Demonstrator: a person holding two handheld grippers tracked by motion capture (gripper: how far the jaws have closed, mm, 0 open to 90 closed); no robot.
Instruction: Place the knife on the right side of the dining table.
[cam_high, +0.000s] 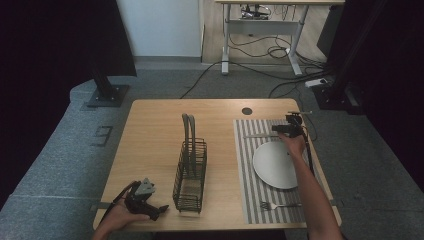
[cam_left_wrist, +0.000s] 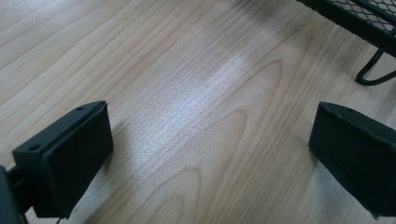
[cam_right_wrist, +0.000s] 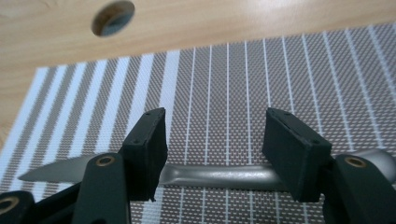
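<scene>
My right gripper is over the far end of the striped mat, just past the plate. Its jaws are open and I am not holding anything. The knife lies flat on the mat, across the gap between my two pads. It lies sideways to them, so they stand over its handle instead of on each side of it. I think I either just put it there or need to turn my hand to pick it up.

The fork lies at the near end of the same mat, so the plate sits between fork and knife, like a place set for dinner.

My left gripper rests low over the bare table, near the black wire basket. Its jaws are wide open and empty. It stays out of the way there.
</scene>
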